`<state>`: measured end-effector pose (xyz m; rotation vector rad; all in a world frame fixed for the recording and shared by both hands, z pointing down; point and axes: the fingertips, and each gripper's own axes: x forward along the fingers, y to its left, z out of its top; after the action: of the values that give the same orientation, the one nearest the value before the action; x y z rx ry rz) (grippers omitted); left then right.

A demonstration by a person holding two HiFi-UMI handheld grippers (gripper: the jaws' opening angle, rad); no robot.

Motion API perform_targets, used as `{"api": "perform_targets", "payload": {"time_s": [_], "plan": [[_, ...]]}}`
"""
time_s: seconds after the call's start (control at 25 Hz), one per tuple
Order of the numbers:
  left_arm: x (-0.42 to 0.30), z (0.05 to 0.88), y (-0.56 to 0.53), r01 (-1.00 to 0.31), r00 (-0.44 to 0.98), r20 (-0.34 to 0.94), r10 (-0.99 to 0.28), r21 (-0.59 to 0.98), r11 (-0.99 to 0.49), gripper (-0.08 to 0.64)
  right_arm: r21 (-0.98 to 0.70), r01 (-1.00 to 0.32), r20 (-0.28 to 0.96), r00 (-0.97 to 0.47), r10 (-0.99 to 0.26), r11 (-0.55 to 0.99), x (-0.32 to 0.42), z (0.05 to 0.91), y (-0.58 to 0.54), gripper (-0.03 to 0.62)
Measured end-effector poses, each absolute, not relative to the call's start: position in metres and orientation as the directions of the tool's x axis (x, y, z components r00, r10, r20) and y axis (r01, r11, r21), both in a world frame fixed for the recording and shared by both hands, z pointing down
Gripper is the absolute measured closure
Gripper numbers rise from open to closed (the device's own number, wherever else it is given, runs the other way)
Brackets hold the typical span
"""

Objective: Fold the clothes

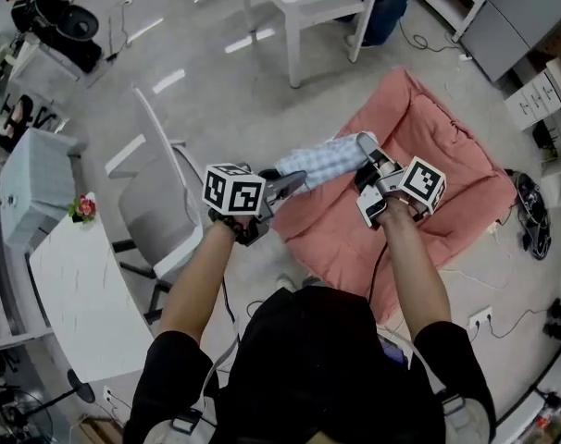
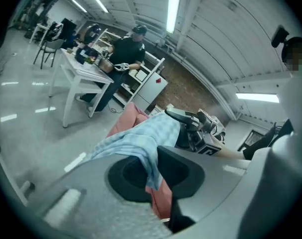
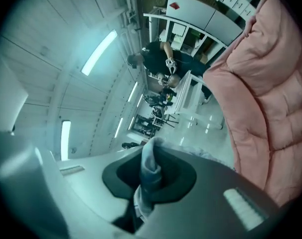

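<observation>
Grey floor [image 1: 216, 81] below, pink quilt [image 1: 438, 202] lying spread on it. Blue checked cloth [image 1: 322, 162] is hanging stretched above the quilt. Left gripper [image 1: 294, 181] is pinching one end between closed fingers; right gripper [image 1: 366, 146] is clamping the other, bunched end.

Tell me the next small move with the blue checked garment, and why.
Probably draw the grippers apart sideways to stretch the cloth flat. The left gripper and right gripper each pinch the blue checked garment, which hangs bunched between them above the pink quilt. It looks too crumpled to fold as it is.
</observation>
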<state>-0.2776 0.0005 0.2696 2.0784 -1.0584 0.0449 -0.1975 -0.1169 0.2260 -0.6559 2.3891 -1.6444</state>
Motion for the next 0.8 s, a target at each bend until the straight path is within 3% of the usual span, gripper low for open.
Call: {"api": "perform_targets", "payload": {"time_s": [0.36,0.8], "plan": [[-0.164,0.262,-0.082,-0.68,0.733,0.461,-0.5,0.479,-0.556,0.517,-0.873,-0.402,0.126,-0.733,-0.668,0.276,-0.055,0.222,-0.156,0.574],[-0.015,0.284,-0.116,-0.457,0.862,0.467,-0.197,0.549,-0.7,0.517,-0.85,-0.508,0.147,-0.482,-0.864,0.138,0.108,0.226,-0.156,0.574]]}}
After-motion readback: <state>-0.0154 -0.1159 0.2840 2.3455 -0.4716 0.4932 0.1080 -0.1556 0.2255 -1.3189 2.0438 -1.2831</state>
